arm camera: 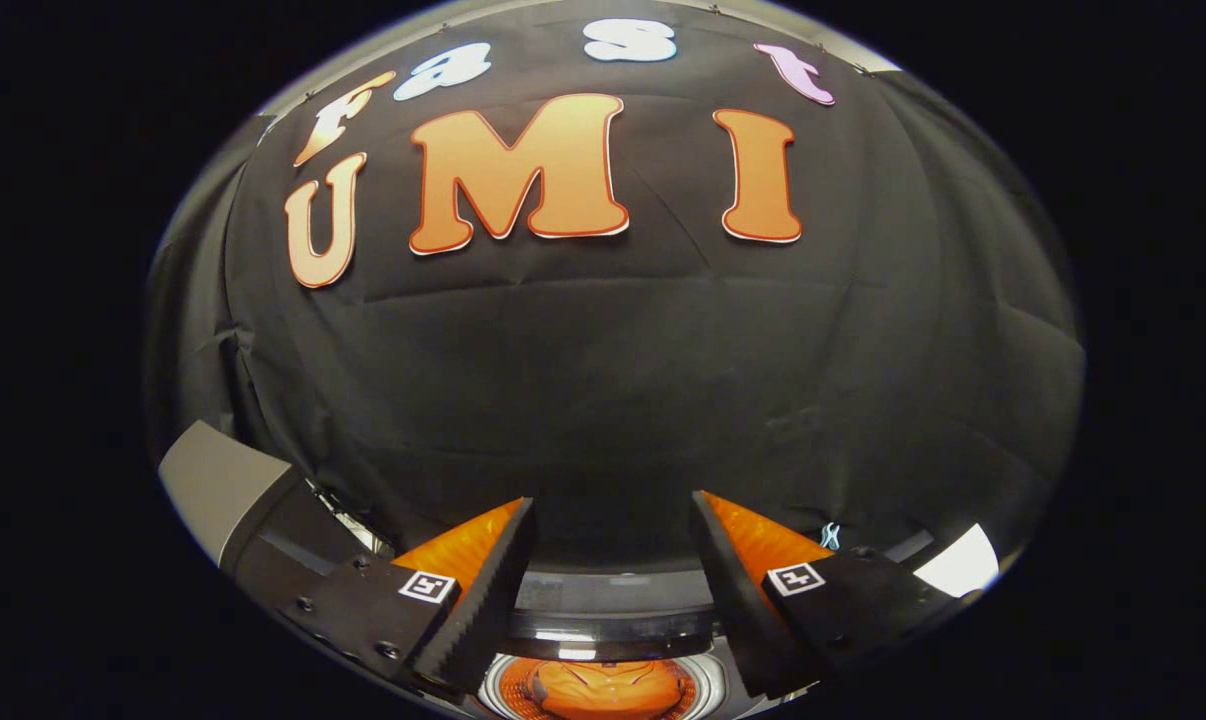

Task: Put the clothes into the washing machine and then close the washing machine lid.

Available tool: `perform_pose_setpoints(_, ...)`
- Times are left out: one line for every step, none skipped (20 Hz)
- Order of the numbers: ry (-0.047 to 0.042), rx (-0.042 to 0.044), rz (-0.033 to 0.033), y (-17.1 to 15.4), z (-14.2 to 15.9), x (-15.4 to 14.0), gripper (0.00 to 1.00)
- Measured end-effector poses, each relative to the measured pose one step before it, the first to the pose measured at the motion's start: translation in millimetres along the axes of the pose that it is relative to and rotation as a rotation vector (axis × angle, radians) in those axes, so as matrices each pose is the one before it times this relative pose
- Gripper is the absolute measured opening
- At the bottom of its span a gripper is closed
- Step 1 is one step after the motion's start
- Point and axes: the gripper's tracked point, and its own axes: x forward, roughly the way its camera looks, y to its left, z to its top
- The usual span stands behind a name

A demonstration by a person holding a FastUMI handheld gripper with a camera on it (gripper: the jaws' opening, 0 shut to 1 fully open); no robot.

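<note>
gripper (613, 520) fingers spread wide, holding nothing, washing machine (603, 625) below between them, drum open, orange clothes (603, 690) inside

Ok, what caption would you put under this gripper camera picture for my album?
Open gripper holding nothing, above the washing machine with its orange drum below.

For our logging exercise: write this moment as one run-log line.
gripper: open, holding nothing | washing machine: below fingers, lid open | clothes: orange, in drum | lid: not yet closed
</note>
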Motion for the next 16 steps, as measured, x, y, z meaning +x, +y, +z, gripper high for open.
perform_pose_setpoints(-0.00073, 0.00059, -0.00069, 0.13, -3.02, -4.33, 0.97)
perform_pose_setpoints(-0.00059, -0.00043, -0.00071, 0.91, -4.21, -5.59, 0.97)
perform_pose_setpoints(-0.0023, -0.00068, -0.00152, -0.24, -3.17, -5.1, 0.97)
perform_pose_setpoints(-0.00118, -0.00021, -0.00111, -0.05, -3.13, -4.51, 0.97)
perform_pose_setpoints(-0.00061, -0.00009, -0.00089, -0.54, -4.07, -4.04, 0.97)
perform_pose_setpoints(0.00282, -0.00182, 0.00108, 0.07, -5.17, -4.17, 0.97)
perform_pose_setpoints(0.00375, -0.00049, 0.00006, 0.52, -3.45, -5.74, 0.97)
perform_pose_setpoints(0.00595, -0.00113, -0.00101, 0.36, -4.6, -3.59, 0.97)
perform_pose_setpoints(0.0044, 0.00087, -0.00129, -0.31, -5.41, -5.56, 0.97)
perform_pose_setpoints(0.00853, 0.00025, -0.00203, -0.23, -6.87, -4.45, 0.97)
perform_pose_setpoints(0.00493, -0.00001, -0.00211, 0.7, -6.5, -6.35, 0.97)
perform_pose_setpoints(0.0036, -0.00002, -0.00305, 0.37, -7.53, -5.03, 0.97)
perform_pose_setpoints(0.00614, 0.00155, -0.00317, -0.32, -8.83, -4.82, 0.97)
perform_pose_setpoints(0.01615, -0.00579, 0.00012, 1.48, -11.69, -3.49, 0.97)
perform_pose_setpoints(0.01354, -0.0094, -0.00418, 0.99, -11.22, -4.57, 0.97)
perform_pose_setpoints(0.01051, -0.01506, -0.00857, -0.96, -9.03, -3.31, 0.97)
